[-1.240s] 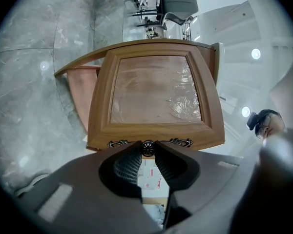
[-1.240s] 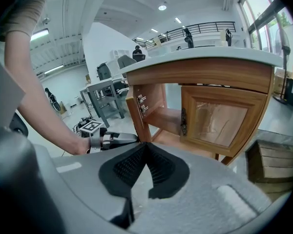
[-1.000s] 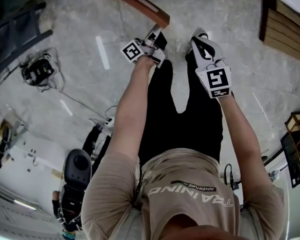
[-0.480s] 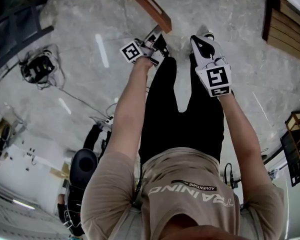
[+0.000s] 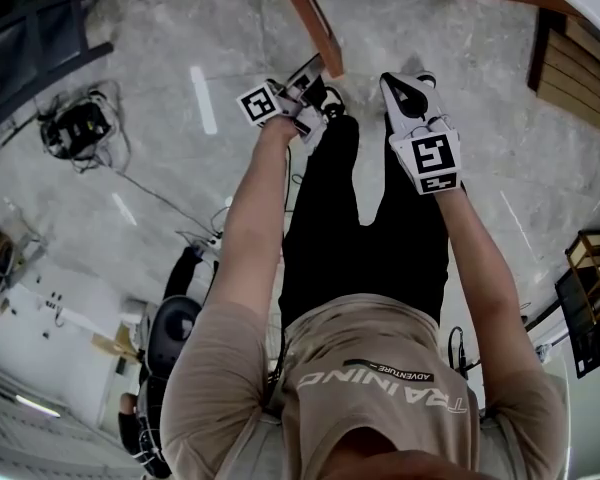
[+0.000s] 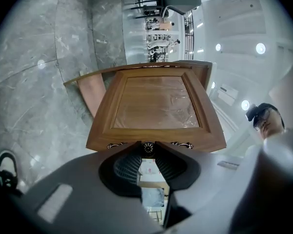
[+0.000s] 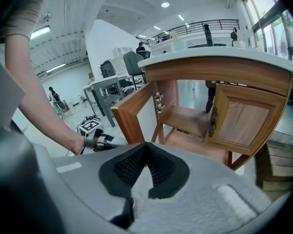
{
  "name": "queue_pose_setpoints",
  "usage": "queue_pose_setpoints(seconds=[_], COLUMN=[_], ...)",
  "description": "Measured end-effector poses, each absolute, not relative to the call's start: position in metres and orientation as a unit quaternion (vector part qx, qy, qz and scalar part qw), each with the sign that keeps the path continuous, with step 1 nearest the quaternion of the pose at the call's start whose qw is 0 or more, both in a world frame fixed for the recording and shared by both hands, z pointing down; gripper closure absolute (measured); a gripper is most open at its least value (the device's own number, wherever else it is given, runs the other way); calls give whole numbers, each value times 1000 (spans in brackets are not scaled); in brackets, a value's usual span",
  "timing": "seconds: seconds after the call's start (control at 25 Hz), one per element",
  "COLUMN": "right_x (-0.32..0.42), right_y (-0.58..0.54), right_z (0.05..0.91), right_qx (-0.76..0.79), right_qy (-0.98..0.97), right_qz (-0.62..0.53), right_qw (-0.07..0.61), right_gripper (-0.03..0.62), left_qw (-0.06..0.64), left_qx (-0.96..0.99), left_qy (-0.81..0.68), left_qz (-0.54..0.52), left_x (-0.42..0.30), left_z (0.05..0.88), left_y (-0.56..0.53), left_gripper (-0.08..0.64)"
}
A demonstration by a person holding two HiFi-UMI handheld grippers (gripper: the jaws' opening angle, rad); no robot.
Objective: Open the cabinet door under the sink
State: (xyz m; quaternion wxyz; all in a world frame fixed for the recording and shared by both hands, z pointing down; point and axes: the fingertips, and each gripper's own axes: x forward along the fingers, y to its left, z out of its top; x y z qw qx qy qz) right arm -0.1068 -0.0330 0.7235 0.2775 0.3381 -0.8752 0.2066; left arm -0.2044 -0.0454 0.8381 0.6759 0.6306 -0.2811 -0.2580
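The wooden cabinet door [image 6: 154,106] under the sink stands swung out, its dark round knob [image 6: 147,148] pinched at the tips of my left gripper [image 6: 147,150]. From the head view, the left gripper [image 5: 315,83] sits at the free end of the open door [image 5: 315,23]. My right gripper [image 5: 405,76] hovers just right of it, shut and empty [image 7: 145,145]. The right gripper view shows the open door's edge [image 7: 132,113], the bare inner shelf [image 7: 185,118], the closed right-hand door [image 7: 244,121] and the countertop [image 7: 224,55] above.
Marble floor [image 5: 180,58] spreads around. Cables and a device [image 5: 75,128] lie at the left, an office chair [image 5: 165,333] lower left. Wooden slats [image 5: 575,58] and a dark rack [image 5: 590,303] stand at the right. A distant person [image 7: 53,95] is in the background.
The door has swung farther out, its edge turning toward upright in the head view. My left gripper has followed it slightly right, holding the knob. The right gripper has barely moved.
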Motion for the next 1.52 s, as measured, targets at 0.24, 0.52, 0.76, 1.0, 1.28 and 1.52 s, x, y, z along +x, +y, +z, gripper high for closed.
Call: queue_pose_setpoints(seconds=[0.24,0.52,0.76,1.0,1.28,1.52], right_x=[-120,-134,-151,-159,-171,-178], right_y=[-29,-28,-25,-28,-33,-30], right_z=[725,726,723,721,714,696], right_qx=[333,333,324,323,322,322], right_qy=[-874,-872,-874,-873,-873,-875], right_qz=[208,211,209,206,205,198], right_qw=[286,289,294,302,303,304], right_gripper=[591,591,591,591,591,591], left_qw=[678,684,687,698,694,706], left_qx=[620,625,632,630,622,622], left_qy=[-287,-281,-272,-258,-280,-260], left_qz=[-271,-249,-233,-223,-232,-218], left_x=[-221,-240,-260,-267,-292,-292], left_z=[837,837,834,833,836,827], left_y=[-41,-37,-34,-36,-35,-40], left_gripper=[460,460,460,462,461,456])
